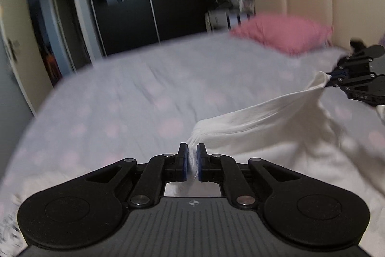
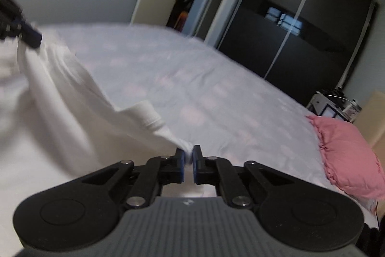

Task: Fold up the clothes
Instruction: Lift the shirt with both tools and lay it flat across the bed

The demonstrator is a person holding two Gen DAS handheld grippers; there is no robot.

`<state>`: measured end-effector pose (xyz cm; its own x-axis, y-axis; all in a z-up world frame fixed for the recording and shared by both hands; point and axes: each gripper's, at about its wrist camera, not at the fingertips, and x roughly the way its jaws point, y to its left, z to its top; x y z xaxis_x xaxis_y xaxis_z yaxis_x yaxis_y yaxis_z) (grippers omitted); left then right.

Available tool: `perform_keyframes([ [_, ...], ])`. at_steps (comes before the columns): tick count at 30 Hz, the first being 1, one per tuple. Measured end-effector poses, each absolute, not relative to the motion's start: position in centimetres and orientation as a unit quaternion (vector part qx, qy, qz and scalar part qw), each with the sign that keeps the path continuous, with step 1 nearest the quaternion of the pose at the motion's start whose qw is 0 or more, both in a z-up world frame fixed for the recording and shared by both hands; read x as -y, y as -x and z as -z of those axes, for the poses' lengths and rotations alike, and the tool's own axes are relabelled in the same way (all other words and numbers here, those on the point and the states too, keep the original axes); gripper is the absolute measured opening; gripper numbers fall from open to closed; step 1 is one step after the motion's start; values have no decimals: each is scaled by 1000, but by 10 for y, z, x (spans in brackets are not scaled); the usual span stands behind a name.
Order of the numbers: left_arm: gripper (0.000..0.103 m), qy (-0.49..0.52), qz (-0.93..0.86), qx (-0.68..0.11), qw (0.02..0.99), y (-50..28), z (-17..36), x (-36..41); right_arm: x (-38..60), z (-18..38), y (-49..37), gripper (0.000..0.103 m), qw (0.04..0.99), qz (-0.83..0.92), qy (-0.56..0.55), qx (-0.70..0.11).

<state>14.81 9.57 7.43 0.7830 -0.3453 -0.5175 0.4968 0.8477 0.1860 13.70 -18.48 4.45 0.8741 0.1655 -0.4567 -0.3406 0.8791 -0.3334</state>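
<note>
A: Garment [image 1: 264, 127], white, hangs stretched above the bed [image 1: 120, 93]; left tool [image 1: 192, 161] pinches one bunched end between pressed-together pads.

B: And across?

A: Right tool [image 1: 329, 78] clamps the far corner, near the pink pillow [image 1: 281, 33]. The cloth's long axis runs tool to tool, sagging between; each hand is equally committed, so the fold likely turns on moving both together.

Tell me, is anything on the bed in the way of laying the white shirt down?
Nothing visible is. Both the left gripper and right gripper pinch the white shirt over bare bedsheet. The pink pillow lies off by the headboard.
</note>
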Motion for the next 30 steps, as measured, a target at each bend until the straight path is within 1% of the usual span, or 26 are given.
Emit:
perform_keyframes([
  [1,5,-160,224,-222,935,-138,-87,-97,187,-62,-129,5,950,-127,195,-207],
  [5,4,-165,221,-163,947,-93,-129,-101,201,-119,-90,5,962,-113,159,-190],
  [8,4,-170,216,-122,954,-60,-155,-102,207,-156,-52,4,969,-107,155,-159],
  [12,4,-185,206,-77,958,-30,-182,-100,205,-193,-16,4,973,-97,164,-133],
  [16,4,-198,196,-63,959,-38,-193,-92,201,-212,-6,4,974,-82,177,-114],
  [19,4,-199,184,-69,960,-64,-191,-81,197,-214,-26,4,975,-69,177,-119],
  [23,4,-206,167,-90,960,-113,-180,-63,194,-203,-74,4,973,-53,178,-136],
  [26,4,-217,161,-121,955,-157,-157,-51,193,-180,-121,4,969,-48,174,-167],
  [30,4,-233,160,-177,943,-214,-107,-34,194,-129,-187,4,958,-45,174,-224],
])
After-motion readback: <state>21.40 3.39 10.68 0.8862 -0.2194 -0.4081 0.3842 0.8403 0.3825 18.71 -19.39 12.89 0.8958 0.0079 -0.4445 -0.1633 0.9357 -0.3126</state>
